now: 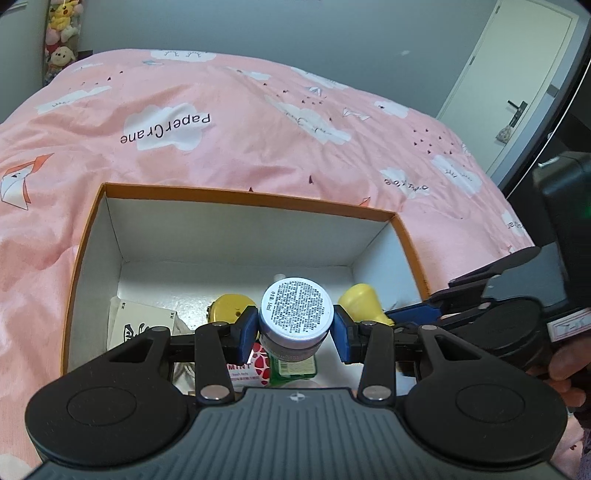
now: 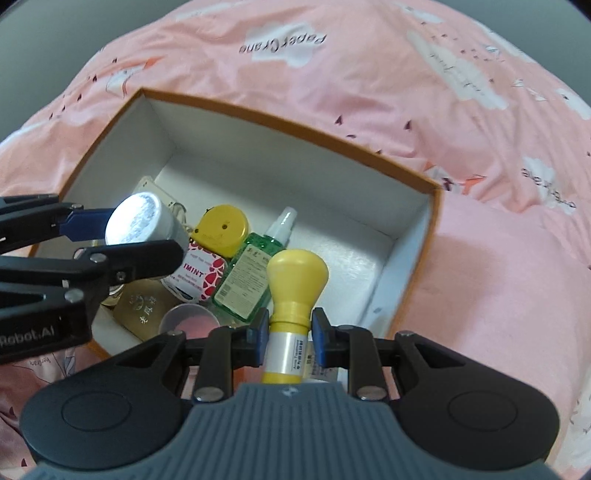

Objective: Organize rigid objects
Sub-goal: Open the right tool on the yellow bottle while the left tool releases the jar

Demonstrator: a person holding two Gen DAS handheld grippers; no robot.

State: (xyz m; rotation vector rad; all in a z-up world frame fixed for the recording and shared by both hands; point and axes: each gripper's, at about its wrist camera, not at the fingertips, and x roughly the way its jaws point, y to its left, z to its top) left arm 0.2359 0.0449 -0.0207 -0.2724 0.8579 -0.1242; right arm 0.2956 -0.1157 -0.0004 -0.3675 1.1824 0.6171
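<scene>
Left wrist view: orange-rimmed box (image 1: 88, 236) across the middle of the frame, white inside, set on a pink bedspread (image 1: 258, 110) that fills the upper half. Far half of the box floor bare; objects crowd the near half, low in the frame. Pale door (image 1: 517, 74) at upper right, plush toys (image 1: 61, 29) at upper left. Left gripper (image 1: 295, 325) at lower centre, its blue pads (image 1: 247, 328) clamped on a round jar (image 1: 297, 314), printed base facing the lens, held over the box. Below the jar, a green bottle (image 1: 291, 365) and a red-and-white pack (image 1: 247, 365); a yellow tape measure (image 1: 225, 306) just left of it. Right gripper (image 1: 406, 314) enters from the right edge.

Right wrist view: same box (image 2: 258, 114) seen from above, right and far parts of the floor open, rim at right close to a fold of bedspread (image 2: 498, 258). Right gripper (image 2: 290, 332) at lower centre, shut narrow on the neck of a yellow-topped stamp (image 2: 295, 280) held upright over the box's near edge. Left gripper (image 2: 122, 240) at left with the jar (image 2: 136, 218). Inside: tape measure (image 2: 221, 229), green spray bottle (image 2: 255, 273), pack (image 2: 199, 277), gold box (image 2: 144, 306), clear lid (image 2: 188, 321).
</scene>
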